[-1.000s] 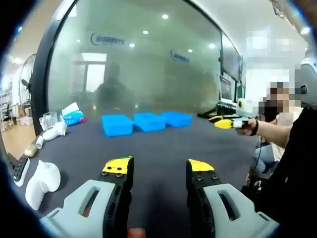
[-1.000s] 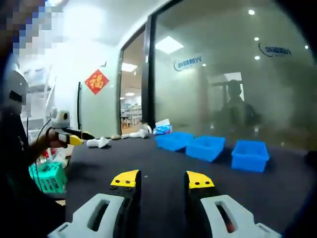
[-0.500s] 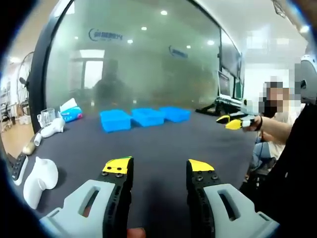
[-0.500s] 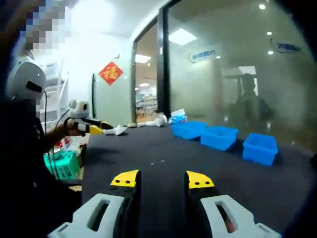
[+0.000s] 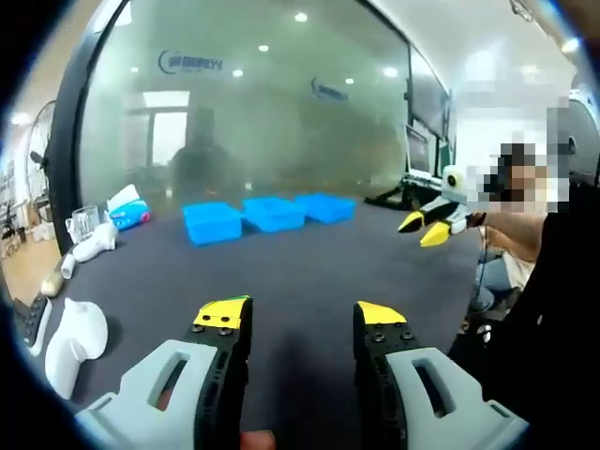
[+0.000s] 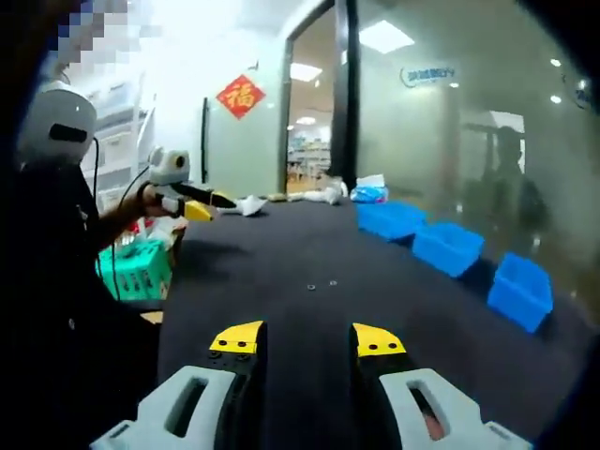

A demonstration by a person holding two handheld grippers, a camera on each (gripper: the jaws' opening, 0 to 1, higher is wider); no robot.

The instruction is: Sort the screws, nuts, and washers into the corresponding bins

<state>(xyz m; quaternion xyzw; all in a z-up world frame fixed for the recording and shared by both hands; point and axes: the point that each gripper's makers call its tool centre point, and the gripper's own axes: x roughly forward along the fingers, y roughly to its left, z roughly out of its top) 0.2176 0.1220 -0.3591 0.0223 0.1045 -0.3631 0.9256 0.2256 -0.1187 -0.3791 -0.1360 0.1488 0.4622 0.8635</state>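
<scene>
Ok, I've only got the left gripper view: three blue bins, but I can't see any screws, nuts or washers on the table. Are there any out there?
Observer: Yes. The right gripper view shows two small pieces lying on the dark table, ahead of the right gripper. They are too small to tell what kind.
Operator: Anything off the table on my side that I should watch for?
Observer: A green basket sits just past the table's edge, below the left gripper in that view.
</scene>
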